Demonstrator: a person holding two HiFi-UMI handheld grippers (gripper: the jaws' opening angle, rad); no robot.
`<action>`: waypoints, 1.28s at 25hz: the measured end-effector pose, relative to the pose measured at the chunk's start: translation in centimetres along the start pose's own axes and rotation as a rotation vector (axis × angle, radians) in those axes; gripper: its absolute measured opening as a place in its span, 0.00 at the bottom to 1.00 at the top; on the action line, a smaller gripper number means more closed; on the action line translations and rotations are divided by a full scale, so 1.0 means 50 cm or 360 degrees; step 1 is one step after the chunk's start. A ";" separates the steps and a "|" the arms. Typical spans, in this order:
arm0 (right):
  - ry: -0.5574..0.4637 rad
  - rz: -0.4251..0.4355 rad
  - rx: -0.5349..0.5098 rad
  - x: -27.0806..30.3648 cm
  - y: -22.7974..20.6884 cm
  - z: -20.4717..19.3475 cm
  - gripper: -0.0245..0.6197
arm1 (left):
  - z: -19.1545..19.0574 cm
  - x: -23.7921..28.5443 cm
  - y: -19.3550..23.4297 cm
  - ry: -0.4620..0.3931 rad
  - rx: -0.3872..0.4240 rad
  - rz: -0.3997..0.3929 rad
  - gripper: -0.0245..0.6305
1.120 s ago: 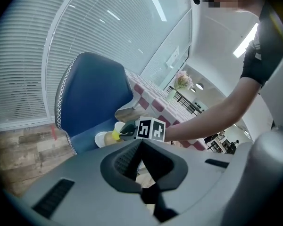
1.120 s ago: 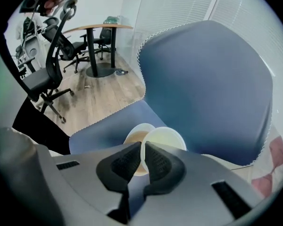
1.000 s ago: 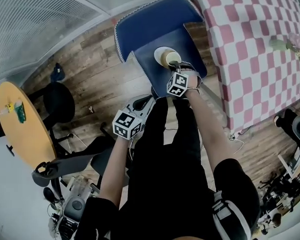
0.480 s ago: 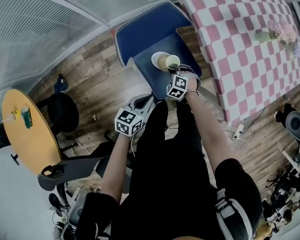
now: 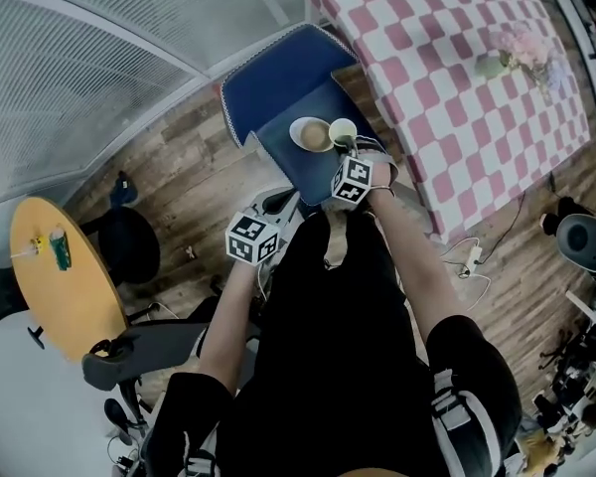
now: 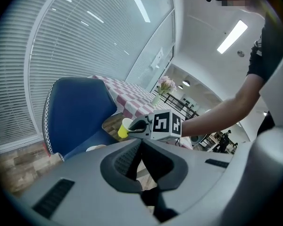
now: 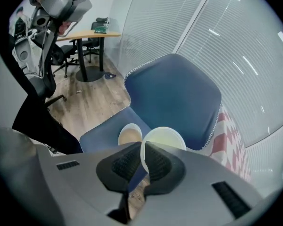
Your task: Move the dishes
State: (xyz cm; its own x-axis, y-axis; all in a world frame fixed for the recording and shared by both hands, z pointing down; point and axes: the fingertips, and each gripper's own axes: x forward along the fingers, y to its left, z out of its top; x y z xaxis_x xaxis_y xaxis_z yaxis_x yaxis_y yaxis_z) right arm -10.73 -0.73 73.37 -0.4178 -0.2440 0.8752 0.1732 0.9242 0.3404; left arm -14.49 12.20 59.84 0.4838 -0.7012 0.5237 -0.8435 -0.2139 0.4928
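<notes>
Right gripper view | right gripper (image 7: 142, 150) fingers pinch the yellow cup (image 7: 166, 136) by its rim, keeping it upright above the chair (image 7: 174, 93) | left gripper (image 6: 142, 144) fingers together, empty, likely free for the plate (image 7: 128, 135)

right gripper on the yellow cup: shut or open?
Shut: the right gripper pinches the cup by its rim, one pad inside, one outside, as the right gripper view shows.

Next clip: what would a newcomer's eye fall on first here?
The right gripper pinches the rim of a yellow cup over the seat of the blue chair, with a white dish on the seat beside it. To the right of the chair, the pink checked table stands out.
</notes>
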 end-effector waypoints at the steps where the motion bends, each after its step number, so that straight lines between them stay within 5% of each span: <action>1: 0.0002 -0.0013 0.0011 -0.013 -0.007 -0.007 0.10 | 0.005 0.002 -0.007 0.0002 0.0004 -0.0008 0.07; 24: 0.0229 -0.0433 0.0236 -0.299 -0.180 -0.267 0.10 | 0.086 0.094 -0.183 0.0100 0.0253 -0.0304 0.07; 32: 0.0287 -0.0497 0.0315 -0.356 -0.205 -0.387 0.10 | 0.100 0.125 -0.220 0.0117 0.0311 -0.0305 0.07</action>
State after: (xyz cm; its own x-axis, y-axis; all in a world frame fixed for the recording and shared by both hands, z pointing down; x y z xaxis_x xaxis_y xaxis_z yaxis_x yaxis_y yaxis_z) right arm 12.17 -11.53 60.96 -0.2571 -0.5530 0.7925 -0.1192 0.8320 0.5418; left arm -3.36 6.77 54.20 0.6484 -0.5859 0.4862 -0.7606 -0.4700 0.4479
